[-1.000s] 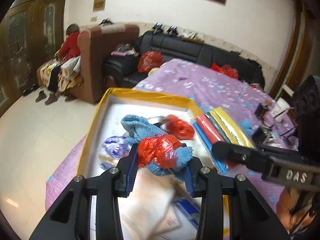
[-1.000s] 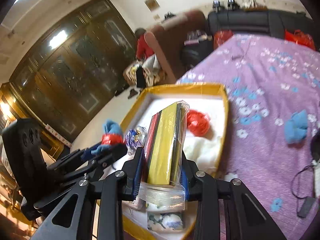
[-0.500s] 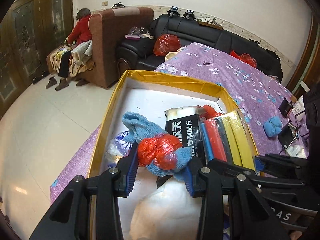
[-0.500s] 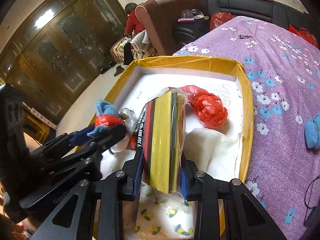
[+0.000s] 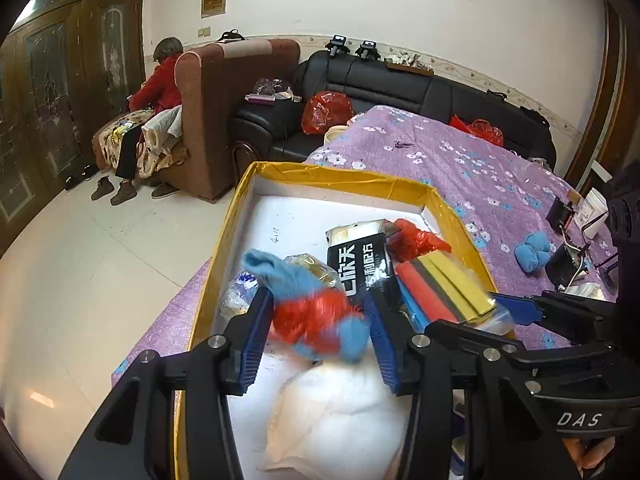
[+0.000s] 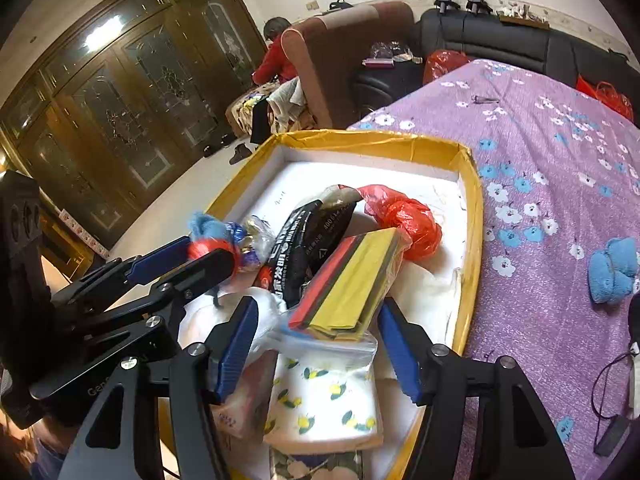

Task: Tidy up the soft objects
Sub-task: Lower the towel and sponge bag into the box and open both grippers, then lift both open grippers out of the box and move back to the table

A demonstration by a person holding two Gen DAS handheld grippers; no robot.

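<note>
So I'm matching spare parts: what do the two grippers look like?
Both are matte black plastic frames with silver screws. The left gripper and right gripper each carry two ribbed blue pads. The right one's body shows white "DAS" lettering.

Left wrist cam looks fwd and down along its fingers, close over the yellow-rimmed white cardboard box (image 5: 240,216), from its near left side. Right wrist cam, same tilt, sits close at the near right. Both share the box, purple flowered bedspread (image 6: 560,184), black leather sofa (image 5: 400,84) and brown armchair (image 6: 340,52).
</note>
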